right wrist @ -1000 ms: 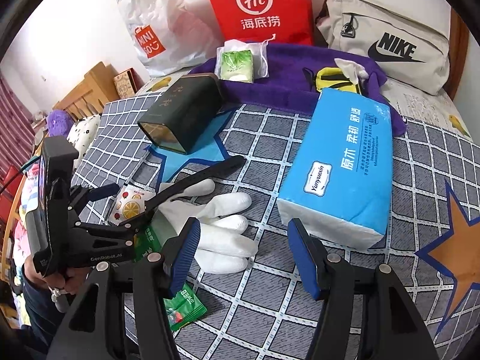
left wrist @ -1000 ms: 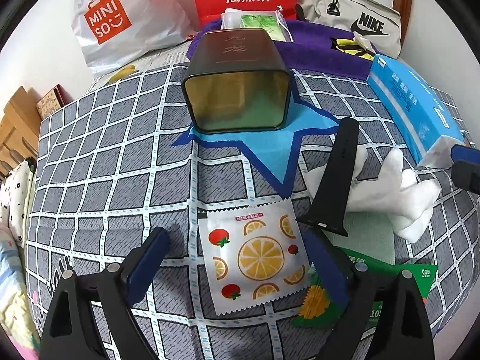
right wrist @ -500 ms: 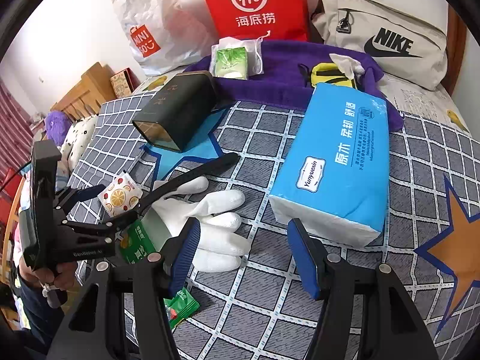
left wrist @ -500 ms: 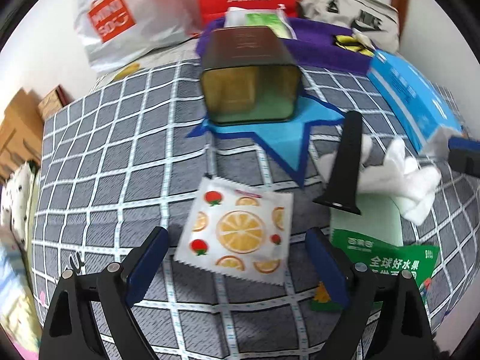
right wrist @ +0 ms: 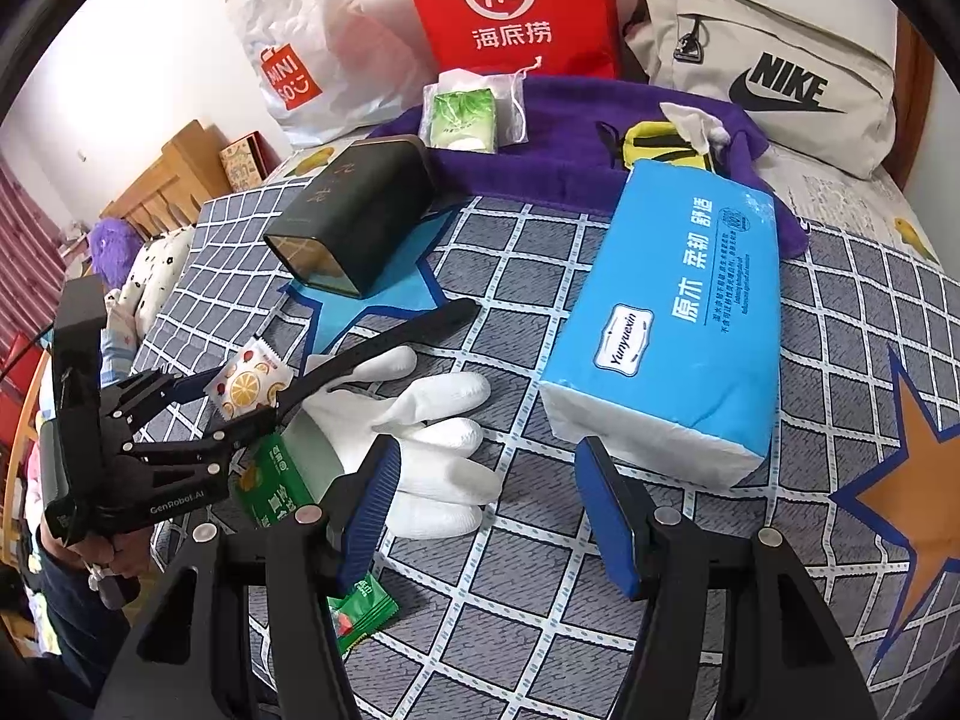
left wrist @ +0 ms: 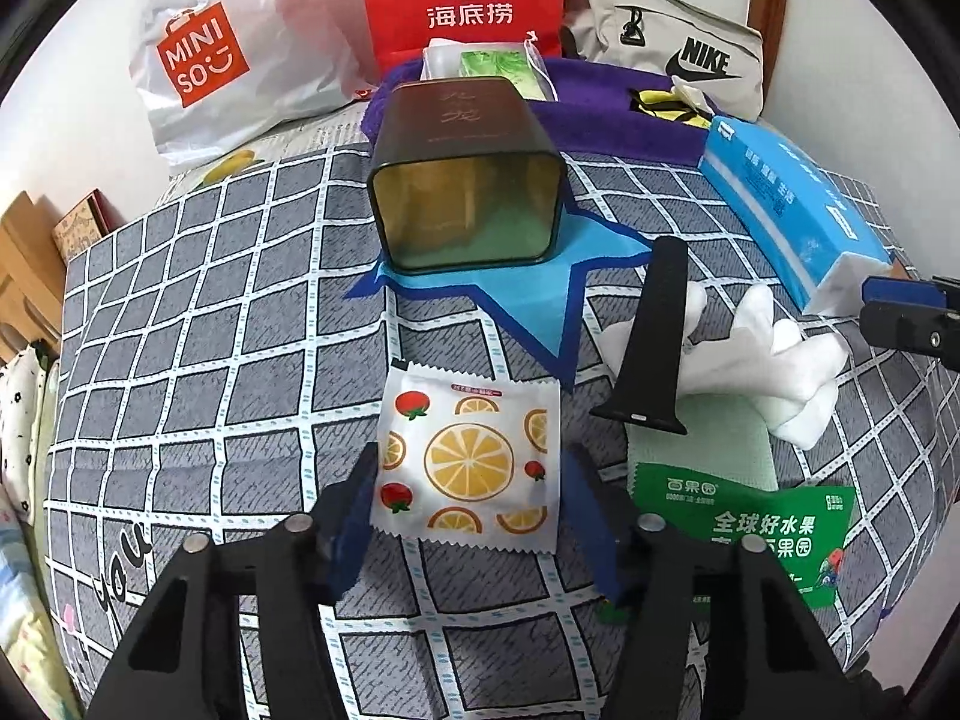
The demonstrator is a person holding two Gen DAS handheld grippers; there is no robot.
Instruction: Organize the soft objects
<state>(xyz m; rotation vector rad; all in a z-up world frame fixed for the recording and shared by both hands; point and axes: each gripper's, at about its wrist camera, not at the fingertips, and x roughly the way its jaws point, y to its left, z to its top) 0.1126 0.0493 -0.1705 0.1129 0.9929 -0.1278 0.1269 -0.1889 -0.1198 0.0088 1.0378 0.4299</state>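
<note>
My left gripper is shut on the fruit-print wipe packet and holds it off the bed; the right wrist view shows the packet lifted between its fingers. An open dark tin lies on its side ahead, mouth towards me. A white glove lies on the bed under a black strap. My right gripper is open and empty, just in front of the glove and the blue tissue pack.
A green fruit-shop packet lies right of the left gripper. A purple towel, red bag, Miniso bag and Nike bag line the back. The bed's left edge drops off by wooden furniture.
My left gripper has closed on the wipe packet and lifted it off the bed. The right gripper has barely moved.
</note>
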